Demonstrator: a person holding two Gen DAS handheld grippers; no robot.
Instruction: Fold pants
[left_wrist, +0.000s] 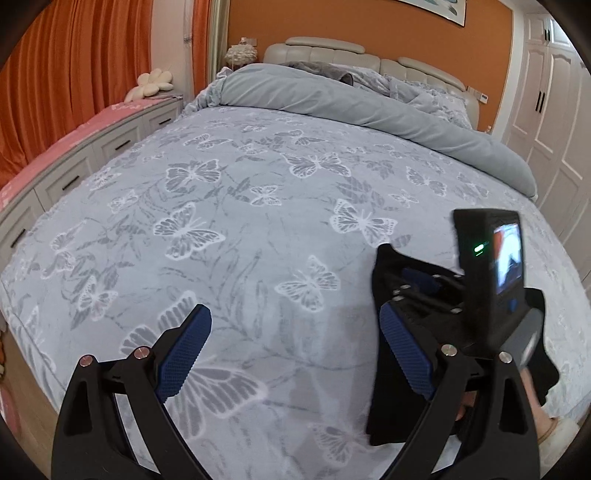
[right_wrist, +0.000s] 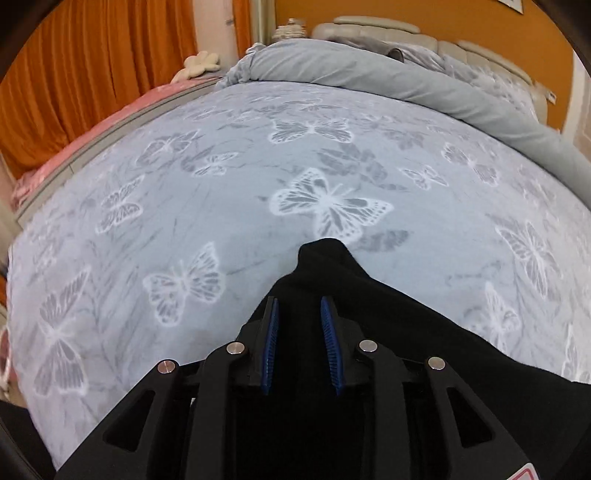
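The black pants (right_wrist: 332, 269) hang from my right gripper (right_wrist: 299, 306), whose blue pads are closed on a bunch of the cloth, a little above the bed. In the left wrist view the pants (left_wrist: 384, 280) show as a dark bundle at the lower right, around the right gripper (left_wrist: 421, 284) with its camera block. My left gripper (left_wrist: 291, 325) is open and empty, held over the bedspread to the left of the pants. How the rest of the pants hangs is hidden below the grippers.
The bed has a blue-grey butterfly bedspread (left_wrist: 258, 206). A rolled-back grey duvet (left_wrist: 332, 96) lies along the head end. A pink-topped drawer bench (left_wrist: 74, 155) runs along the left, orange curtains (left_wrist: 74, 62) behind it. White wardrobe doors (left_wrist: 550, 122) stand at the right.
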